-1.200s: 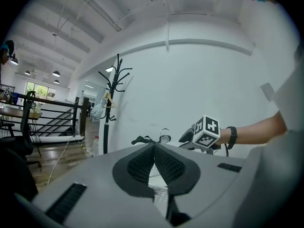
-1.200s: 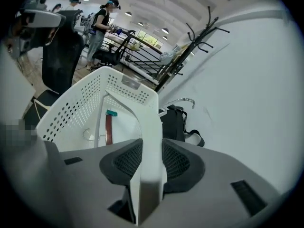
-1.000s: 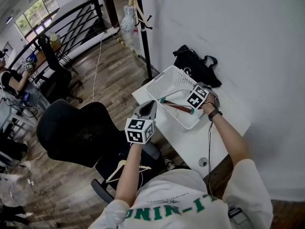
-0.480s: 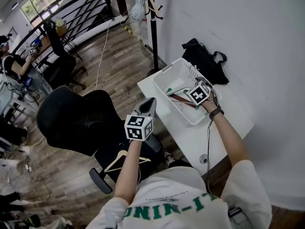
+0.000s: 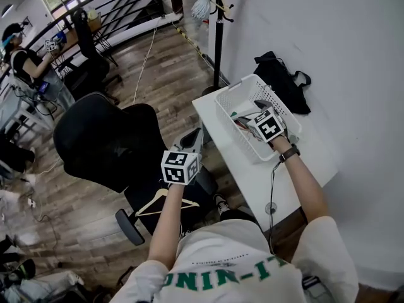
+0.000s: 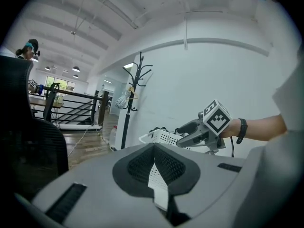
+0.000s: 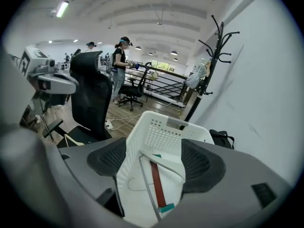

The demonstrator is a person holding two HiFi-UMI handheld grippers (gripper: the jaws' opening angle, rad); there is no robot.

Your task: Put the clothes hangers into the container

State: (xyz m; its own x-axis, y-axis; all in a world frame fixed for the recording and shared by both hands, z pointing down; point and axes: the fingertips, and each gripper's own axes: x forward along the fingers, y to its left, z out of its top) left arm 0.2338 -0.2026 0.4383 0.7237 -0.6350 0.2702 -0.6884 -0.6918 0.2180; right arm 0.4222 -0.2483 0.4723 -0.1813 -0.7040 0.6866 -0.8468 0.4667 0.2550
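Note:
A white slotted basket (image 5: 235, 88) stands on the white table (image 5: 252, 182). In it lies a grey hanger (image 7: 154, 177) with a dark red bar and teal tips. My right gripper (image 5: 249, 114) hangs over the basket; its jaws stand wide and are closing slightly, with the hanger below them and nothing pressed between the pads. My left gripper (image 5: 199, 133) is shut and empty, held off the table's left edge above the chair. It faces the basket (image 6: 164, 137) and the right gripper (image 6: 199, 132). A pale wooden hanger (image 5: 161, 201) lies on the chair seat.
A black office chair (image 5: 107, 144) stands left of the table. Against the wall behind the basket lies a black bag (image 5: 284, 84), with a coat stand (image 5: 218, 24) beside it. A cable (image 5: 273, 182) crosses the table. A person (image 5: 25, 62) sits at a far desk.
The right gripper has opened and let go of the grey hanger, which now lies inside the basket. The left gripper has stayed shut beside the table edge.

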